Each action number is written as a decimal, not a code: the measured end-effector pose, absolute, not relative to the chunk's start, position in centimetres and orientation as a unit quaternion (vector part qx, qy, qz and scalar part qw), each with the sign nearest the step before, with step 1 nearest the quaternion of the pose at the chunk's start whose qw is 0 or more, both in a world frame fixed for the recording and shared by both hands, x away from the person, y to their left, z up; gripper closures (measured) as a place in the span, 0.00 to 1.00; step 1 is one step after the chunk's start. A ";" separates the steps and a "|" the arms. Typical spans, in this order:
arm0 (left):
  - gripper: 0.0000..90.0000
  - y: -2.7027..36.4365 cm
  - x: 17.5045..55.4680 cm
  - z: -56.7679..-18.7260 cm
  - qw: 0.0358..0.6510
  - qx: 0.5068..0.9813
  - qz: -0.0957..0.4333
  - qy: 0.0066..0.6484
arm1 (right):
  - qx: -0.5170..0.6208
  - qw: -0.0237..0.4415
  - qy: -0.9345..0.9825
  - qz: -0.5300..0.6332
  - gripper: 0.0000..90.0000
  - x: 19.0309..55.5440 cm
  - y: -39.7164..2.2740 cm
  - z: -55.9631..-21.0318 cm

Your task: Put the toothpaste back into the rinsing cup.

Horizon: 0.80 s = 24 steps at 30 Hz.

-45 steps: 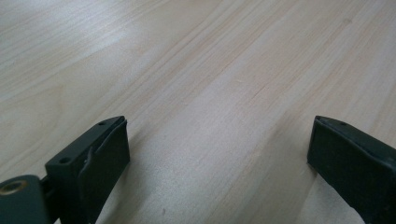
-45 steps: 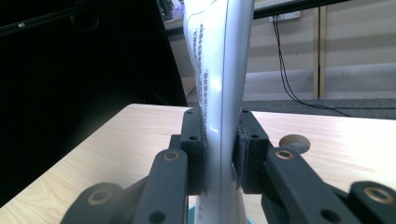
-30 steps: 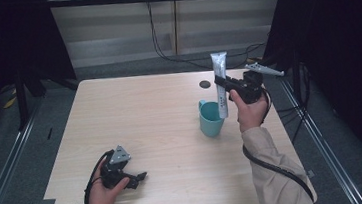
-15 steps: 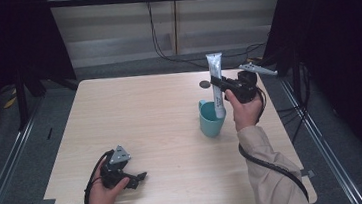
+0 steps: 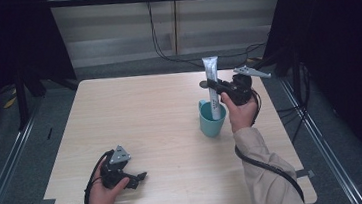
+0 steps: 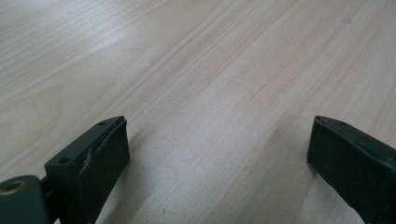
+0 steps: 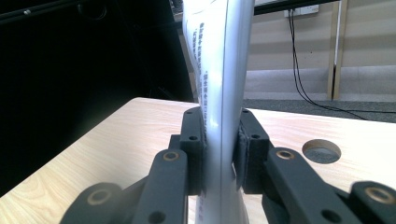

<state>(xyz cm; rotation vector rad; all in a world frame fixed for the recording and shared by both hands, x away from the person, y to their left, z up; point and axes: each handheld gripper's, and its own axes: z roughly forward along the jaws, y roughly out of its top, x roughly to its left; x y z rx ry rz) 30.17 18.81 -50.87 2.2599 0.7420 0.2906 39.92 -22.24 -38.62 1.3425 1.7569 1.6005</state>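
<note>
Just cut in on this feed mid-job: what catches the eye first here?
The white tube stands upright, clamped in the right tool, its lower end inside the teal mug toward the table's far right. The left tool rests open on the near left, nothing between its jaws.

A cup (image 5: 213,119) stands on the table (image 5: 145,115) toward its right edge; a tube (image 5: 212,86) rises upright out of the cup, clamped by the right gripper (image 5: 211,85); the left gripper (image 5: 138,177) rests near the front left corner; a round hole (image 7: 321,150) lies behind the cup.
</note>
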 end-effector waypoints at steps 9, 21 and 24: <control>0.06 18.8 30.2 -50.9 0.364 0.878 0.113 0.288 | 0.484 0.208 0.633 0.567 0.84 39.8 -22.6 -39.5; 0.06 18.8 30.2 -50.9 0.364 0.879 0.113 0.288 | 0.489 0.204 0.646 0.549 0.83 38.9 -23.0 -40.9; 0.06 18.8 30.2 -50.9 0.364 0.878 0.113 0.288 | 0.490 0.202 0.649 0.547 0.83 38.6 -23.0 -41.3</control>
